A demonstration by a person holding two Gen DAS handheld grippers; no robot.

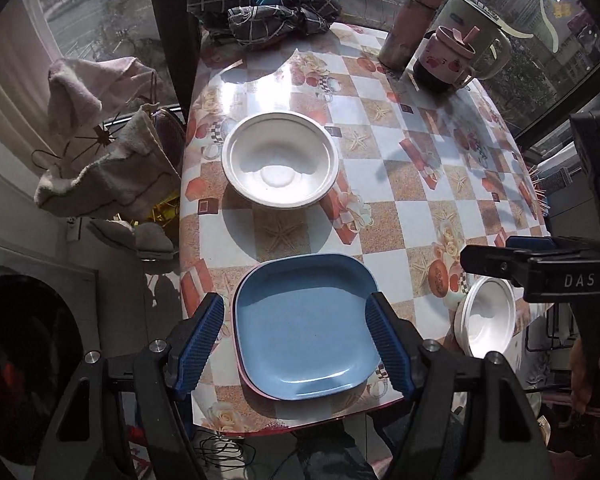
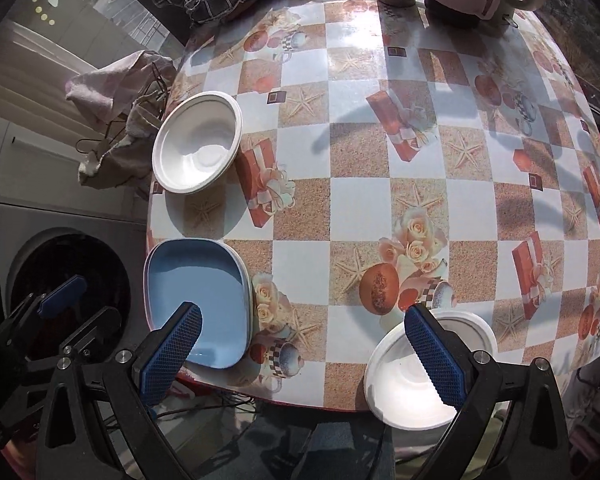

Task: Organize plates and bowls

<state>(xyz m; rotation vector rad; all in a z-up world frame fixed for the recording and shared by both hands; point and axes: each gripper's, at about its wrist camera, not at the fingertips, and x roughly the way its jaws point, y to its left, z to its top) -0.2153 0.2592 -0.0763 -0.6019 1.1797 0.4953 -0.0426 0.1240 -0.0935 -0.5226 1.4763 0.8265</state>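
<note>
A blue square plate (image 1: 304, 328) lies on a pink one at the table's near edge; it also shows in the right wrist view (image 2: 198, 296). My left gripper (image 1: 298, 350) is open above it, fingers apart on either side, holding nothing. A white bowl (image 1: 280, 162) stands farther back on the left; it shows too in the right wrist view (image 2: 196, 148). A second white bowl (image 2: 416, 376) sits at the near right edge, also seen in the left wrist view (image 1: 490, 320). My right gripper (image 2: 300, 356) is open and empty, its right finger (image 2: 434, 356) over that bowl.
The table (image 2: 380, 208) has a checkered patterned cloth. At the back stand a dark plaid cloth bundle (image 1: 260, 8), a brown flask (image 1: 408, 24), a pink mug (image 1: 444, 58) and a large cup (image 1: 476, 28). Towels (image 1: 100, 152) hang left of the table.
</note>
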